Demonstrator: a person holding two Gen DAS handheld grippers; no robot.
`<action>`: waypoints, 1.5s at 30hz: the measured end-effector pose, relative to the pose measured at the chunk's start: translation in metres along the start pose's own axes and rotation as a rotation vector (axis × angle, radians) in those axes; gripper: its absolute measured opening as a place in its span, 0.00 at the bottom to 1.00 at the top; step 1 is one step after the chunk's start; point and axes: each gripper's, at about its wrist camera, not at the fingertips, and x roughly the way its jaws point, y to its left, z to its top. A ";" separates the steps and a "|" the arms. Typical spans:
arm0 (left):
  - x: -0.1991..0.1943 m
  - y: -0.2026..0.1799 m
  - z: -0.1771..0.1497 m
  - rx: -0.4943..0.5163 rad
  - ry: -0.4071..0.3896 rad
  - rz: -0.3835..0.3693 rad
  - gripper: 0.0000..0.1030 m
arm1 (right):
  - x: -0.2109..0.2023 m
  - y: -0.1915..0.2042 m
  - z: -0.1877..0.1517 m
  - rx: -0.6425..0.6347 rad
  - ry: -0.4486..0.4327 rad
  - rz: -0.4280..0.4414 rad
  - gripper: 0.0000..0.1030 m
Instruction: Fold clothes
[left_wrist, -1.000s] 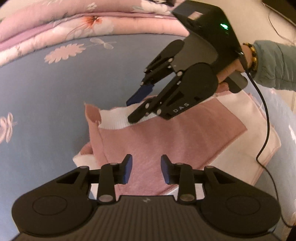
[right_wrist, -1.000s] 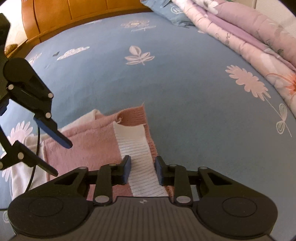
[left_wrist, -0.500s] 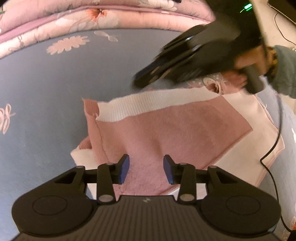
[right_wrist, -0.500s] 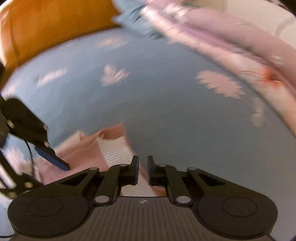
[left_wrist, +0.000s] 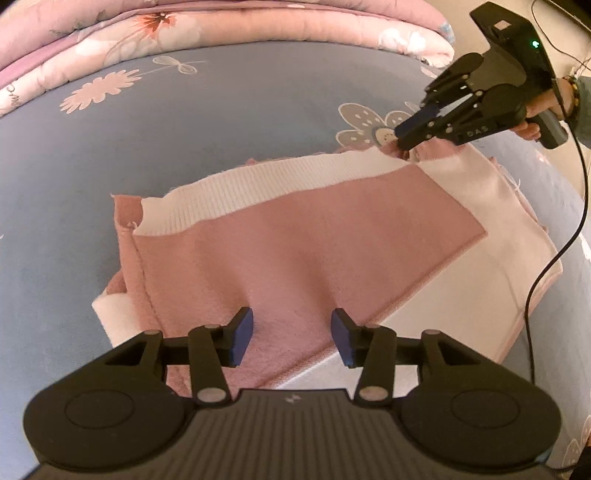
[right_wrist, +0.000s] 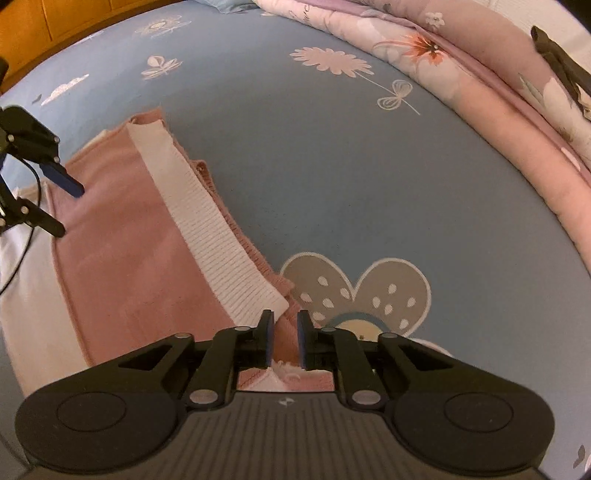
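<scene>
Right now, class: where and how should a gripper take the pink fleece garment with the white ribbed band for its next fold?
Grip the pink fleece garment at the band's free corner, coming from the blue sheet side: layers there lie thin, flat and exposed.

The letters "DAS" stand in pale print on the black round body of the right gripper (left_wrist: 402, 138), at about two o'clock in the left wrist view. Cursive writing on the folded quilt (right_wrist: 461, 62) is too small to read.

Floral blue bedsheet (right_wrist: 332, 177), pink quilt (right_wrist: 498, 96)
</scene>
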 end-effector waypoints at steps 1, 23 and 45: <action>0.000 0.000 0.000 -0.002 0.005 -0.003 0.48 | 0.003 0.000 0.001 0.009 -0.012 0.014 0.27; 0.000 0.001 -0.003 0.007 0.008 -0.010 0.56 | -0.002 -0.014 -0.001 0.250 -0.113 -0.116 0.15; -0.016 -0.017 0.004 0.028 0.007 0.028 0.60 | -0.056 -0.023 -0.073 0.405 -0.073 -0.220 0.23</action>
